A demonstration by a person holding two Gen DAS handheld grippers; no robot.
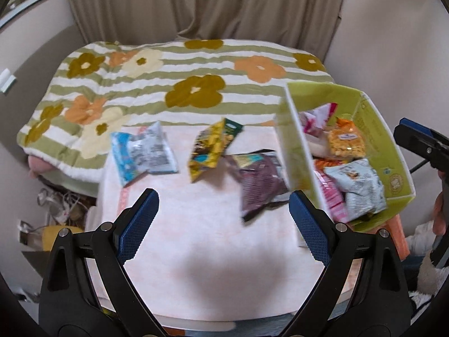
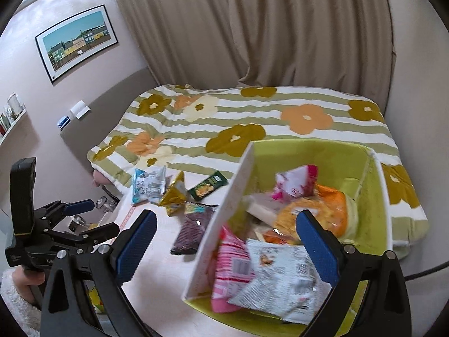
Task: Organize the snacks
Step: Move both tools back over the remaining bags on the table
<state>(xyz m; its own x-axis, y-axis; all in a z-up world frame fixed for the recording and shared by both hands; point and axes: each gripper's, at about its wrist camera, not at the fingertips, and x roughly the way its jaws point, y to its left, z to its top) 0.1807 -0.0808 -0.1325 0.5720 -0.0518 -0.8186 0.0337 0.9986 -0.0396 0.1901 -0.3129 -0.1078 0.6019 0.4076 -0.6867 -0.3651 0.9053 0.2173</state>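
Working left to right, we keep both jaws wide and empty: left gripper [image 1: 221,219] should settle squarely over the crinkly blue-and-white foil snack packet [image 1: 143,153] on the pale tabletop [image 1: 196,238], then carry it to the green open-topped box [image 1: 376,129], right gripper [image 2: 227,243] clear

A lime-green box [image 2: 376,196] with white outer walls sits tilted on the desk, filled with orange, pink and pale snack bags. Just beside it lie a purple packet [image 1: 259,185], a yellow packet [image 1: 209,148] and a blue-and-silver packet [image 1: 143,153].
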